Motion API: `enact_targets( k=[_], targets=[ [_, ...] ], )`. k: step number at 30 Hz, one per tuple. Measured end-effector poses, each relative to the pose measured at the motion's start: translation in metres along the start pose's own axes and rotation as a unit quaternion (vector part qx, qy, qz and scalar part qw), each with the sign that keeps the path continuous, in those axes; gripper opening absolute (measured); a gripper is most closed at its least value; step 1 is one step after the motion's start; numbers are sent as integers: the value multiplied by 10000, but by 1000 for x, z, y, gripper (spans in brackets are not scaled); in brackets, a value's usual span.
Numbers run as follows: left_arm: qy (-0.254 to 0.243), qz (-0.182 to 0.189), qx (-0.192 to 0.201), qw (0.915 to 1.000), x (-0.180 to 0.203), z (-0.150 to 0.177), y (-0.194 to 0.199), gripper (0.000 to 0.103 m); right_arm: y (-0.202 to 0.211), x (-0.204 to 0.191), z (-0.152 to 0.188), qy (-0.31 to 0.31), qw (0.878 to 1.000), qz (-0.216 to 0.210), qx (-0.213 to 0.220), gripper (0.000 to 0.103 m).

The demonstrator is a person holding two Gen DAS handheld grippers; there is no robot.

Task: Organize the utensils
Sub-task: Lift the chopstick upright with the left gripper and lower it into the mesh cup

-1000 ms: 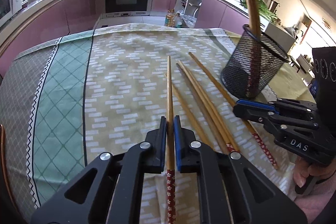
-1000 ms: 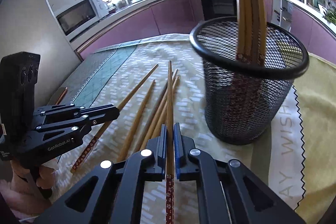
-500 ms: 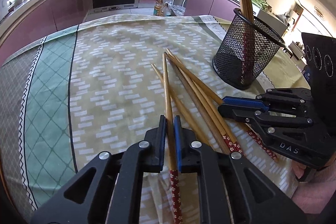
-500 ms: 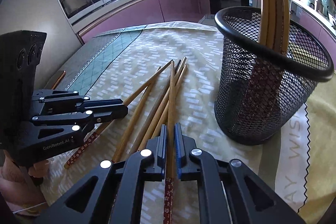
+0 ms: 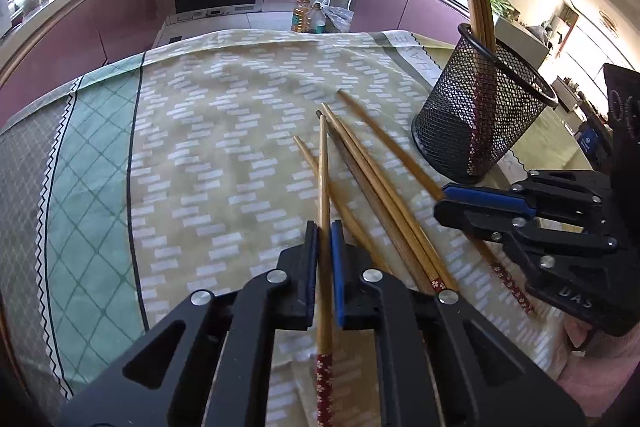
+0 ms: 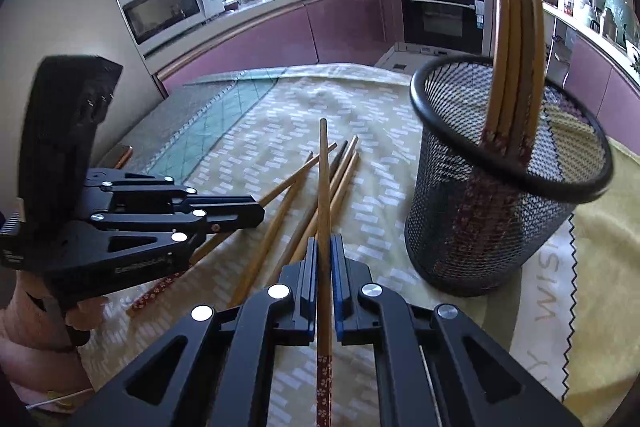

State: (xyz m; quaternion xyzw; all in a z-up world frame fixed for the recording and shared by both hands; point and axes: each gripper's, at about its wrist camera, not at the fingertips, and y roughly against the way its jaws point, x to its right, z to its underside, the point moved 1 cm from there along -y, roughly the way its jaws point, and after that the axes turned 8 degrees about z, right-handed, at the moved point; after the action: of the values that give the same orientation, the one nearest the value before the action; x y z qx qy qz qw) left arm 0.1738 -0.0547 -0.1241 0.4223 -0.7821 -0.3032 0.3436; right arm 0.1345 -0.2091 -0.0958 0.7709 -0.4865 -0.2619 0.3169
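Chopsticks are the work items: one is clamped in each gripper, several lie loose on the tablecloth (image 5: 224,131), and a bundle already stands in the mesh holder (image 6: 500,227).

Left gripper (image 5: 325,259): jaws narrowed onto a single chopstick (image 5: 323,187), gripped near its red patterned end, tip pointing toward the far edge of the table. Right gripper (image 6: 325,275): jaws likewise closed on its own chopstick (image 6: 323,187), also held close to the patterned end. The mesh holder stands near the right edge of the table, just right of the right gripper's line of travel.

Loose chopsticks (image 5: 372,179) lie fanned between the two grippers and the holder, patterned ends toward the near edge. The exact count is uncertain, since some overlap.

Procedure for the step in hand, judged to be loading the held sticks into the holder:

1. Lift each stick clear of the loose pile before swinging it, so that the long free end does not sweep the others.
2. Rotate to near vertical, patterned end down, matching the standing chopsticks (image 6: 514,47).
3. Enter over the open part of the rim (image 6: 448,79), away from the standing bundle.
4. Load one gripper at a time; both arriving together would probably collide at the rim.
5. Release only once the lower end is well inside, since the light holder may tip if pushed sideways.
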Motion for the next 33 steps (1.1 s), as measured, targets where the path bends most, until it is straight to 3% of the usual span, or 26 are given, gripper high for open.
enact_targets(
  k=[9,20,33],
  targets=[
    [-308,415,591,9969,23,-15,48,7,50,19,-12,-178,9978,-115,628,6],
    [-607,1138,1353,9824,49,-40,114,7,102,44,-23,-350,9891,12,1430,6],
    [-764,1333,2171,9640,80,-101,149,7,135,70,-60,-554,9728,217,2239,6]
  ],
)
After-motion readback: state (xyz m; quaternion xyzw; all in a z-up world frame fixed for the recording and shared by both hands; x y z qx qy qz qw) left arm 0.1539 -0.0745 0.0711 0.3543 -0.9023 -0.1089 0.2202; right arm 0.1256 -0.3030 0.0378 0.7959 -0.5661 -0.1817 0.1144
